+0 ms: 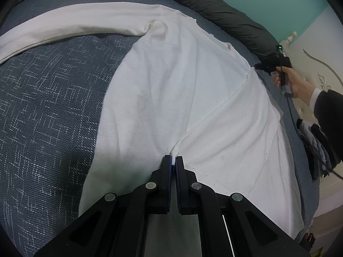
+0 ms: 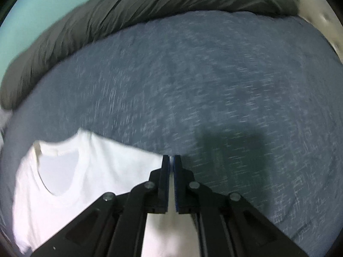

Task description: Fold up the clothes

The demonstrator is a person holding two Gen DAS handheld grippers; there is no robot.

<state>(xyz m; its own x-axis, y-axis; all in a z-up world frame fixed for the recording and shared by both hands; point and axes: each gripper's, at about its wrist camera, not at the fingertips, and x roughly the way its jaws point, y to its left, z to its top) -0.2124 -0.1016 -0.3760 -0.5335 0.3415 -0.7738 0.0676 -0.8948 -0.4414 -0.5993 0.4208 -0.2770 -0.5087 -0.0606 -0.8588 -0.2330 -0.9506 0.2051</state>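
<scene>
While the white cotton T-shirt (image 1: 171, 98) lies spread on the blue-grey woven bed cover (image 1: 49, 98), both grippers have a hold of it. On the left side, the left gripper (image 1: 173, 159) has its fingers pressed together on a small bunch of the shirt's cloth. That bunch is tiny, so a hard pull could make it slip out. Over on the right, the right gripper (image 2: 170, 158) is pinching the shirt's edge near the shoulder, and its fingers are pressed together too. If one hand lifts faster than the other, the shirt could twist and fold crooked. The long dark grey rolled blanket (image 2: 150, 6) lies behind, well apart.
</scene>
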